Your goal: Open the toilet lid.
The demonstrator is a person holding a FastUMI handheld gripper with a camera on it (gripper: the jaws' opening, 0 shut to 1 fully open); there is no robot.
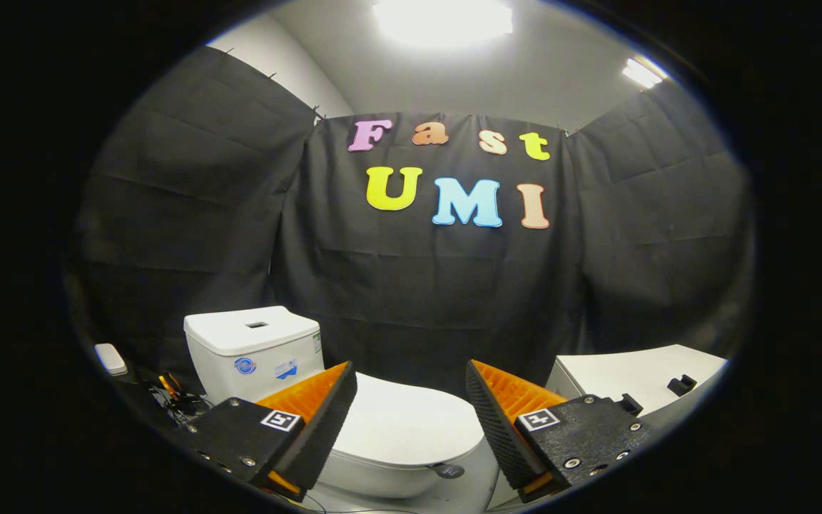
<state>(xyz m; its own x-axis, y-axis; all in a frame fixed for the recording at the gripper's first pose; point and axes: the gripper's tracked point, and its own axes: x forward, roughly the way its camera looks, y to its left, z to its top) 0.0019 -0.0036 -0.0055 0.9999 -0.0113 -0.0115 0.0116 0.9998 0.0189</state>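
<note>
A white toilet stands low ahead, its lid (404, 425) lying flat and closed over the bowl. Its white tank (252, 350) rises behind and to the left of the lid. My gripper (411, 414) hovers above the front part of the lid, open, the two fingers spread wide apart with only the lid seen in the gap between them. The left finger (322, 421) hides the lid's left rim and the right finger (500, 421) hides its right rim. The fingers touch nothing that I can see.
A white cabinet or counter (639, 378) with a small black piece on top stands to the right of the toilet. A tangle of cables and small items (175, 396) lies left of the tank, with a small white device (110, 358) farther left. Black cloth walls close in behind.
</note>
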